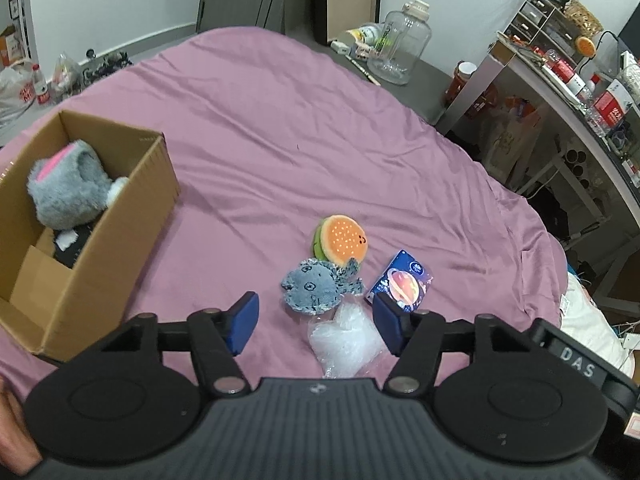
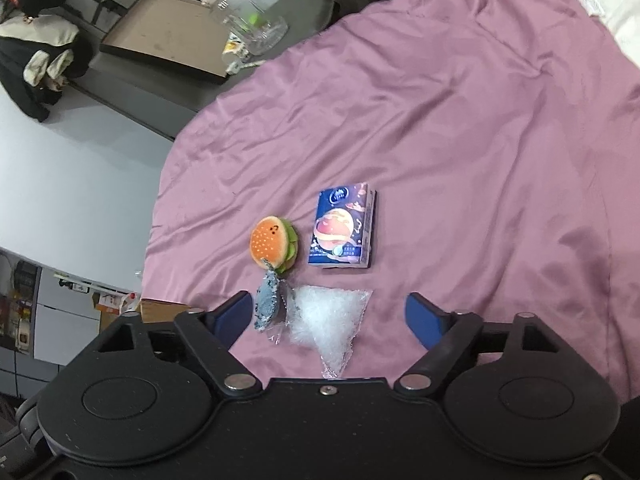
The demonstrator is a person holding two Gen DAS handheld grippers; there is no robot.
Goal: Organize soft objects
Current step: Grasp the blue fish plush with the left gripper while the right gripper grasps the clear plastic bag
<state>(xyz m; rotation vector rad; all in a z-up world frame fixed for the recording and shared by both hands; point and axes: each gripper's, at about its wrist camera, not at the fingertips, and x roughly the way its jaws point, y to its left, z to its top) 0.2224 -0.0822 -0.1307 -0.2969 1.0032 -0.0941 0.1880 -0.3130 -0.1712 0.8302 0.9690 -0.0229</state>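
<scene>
- Four soft things lie close together on the pink bed sheet (image 1: 280, 128): a burger plush (image 1: 343, 243), a grey fish plush (image 1: 316, 287), a clear plastic bag (image 1: 346, 338) and a blue tissue pack (image 1: 402, 282).
- Left gripper (image 1: 316, 322) hovers over the fish plush and bag, fingers apart, gripping nothing.
- Right gripper (image 2: 330, 314) hangs above the bag, fingers spread wide, empty.
- Cardboard box (image 1: 120, 216) at left holds a grey furry plush (image 1: 66, 192).

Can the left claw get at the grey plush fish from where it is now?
Probably yes. The left claw is open and empty, with the grey plush fish lying just ahead on the pink sheet. Only the clear plastic bag lies beside it, not over it.
</scene>
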